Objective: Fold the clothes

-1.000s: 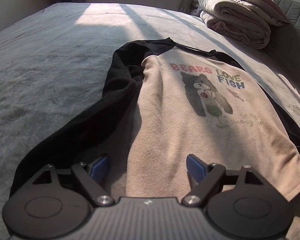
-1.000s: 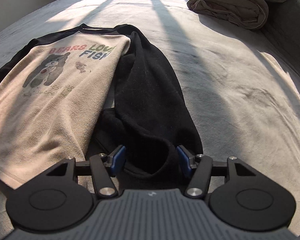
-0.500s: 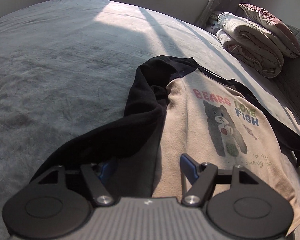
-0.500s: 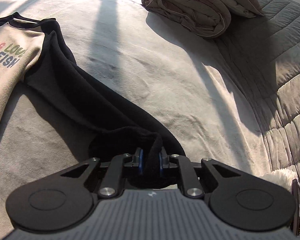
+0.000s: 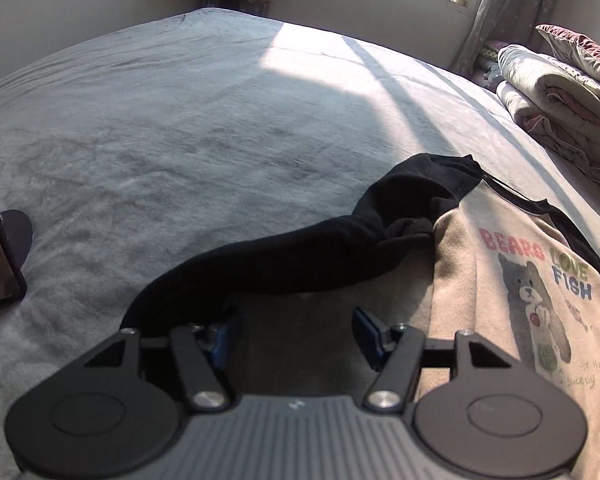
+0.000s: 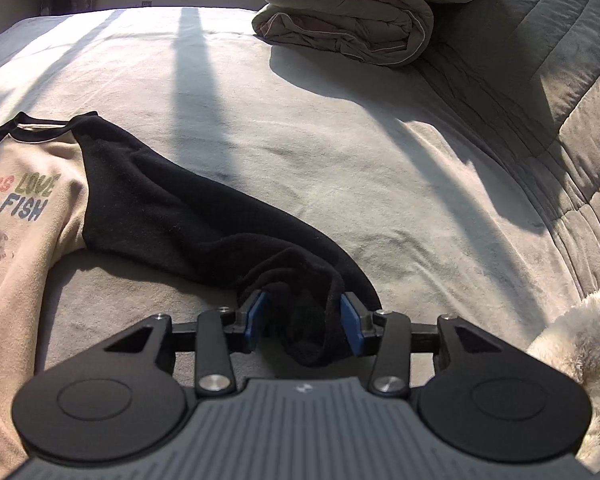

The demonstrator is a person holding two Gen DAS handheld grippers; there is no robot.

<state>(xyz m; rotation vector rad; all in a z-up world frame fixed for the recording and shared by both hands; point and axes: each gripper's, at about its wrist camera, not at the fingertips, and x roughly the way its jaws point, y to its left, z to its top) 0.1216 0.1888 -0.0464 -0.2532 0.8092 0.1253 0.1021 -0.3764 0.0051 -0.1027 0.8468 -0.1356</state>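
Two grippers work the shirt on the bed: right gripper opening, cuff between; left gripper closing, sleeve at ten o'clock. Cuff may slip, bunching.

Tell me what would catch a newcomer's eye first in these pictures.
The beige shirt with a bear print and black sleeves, spread flat on the grey bed. Next, the right hand-held gripper, its jaws opening with a black sleeve cuff between them. A folded quilt sits at the bed's far end.
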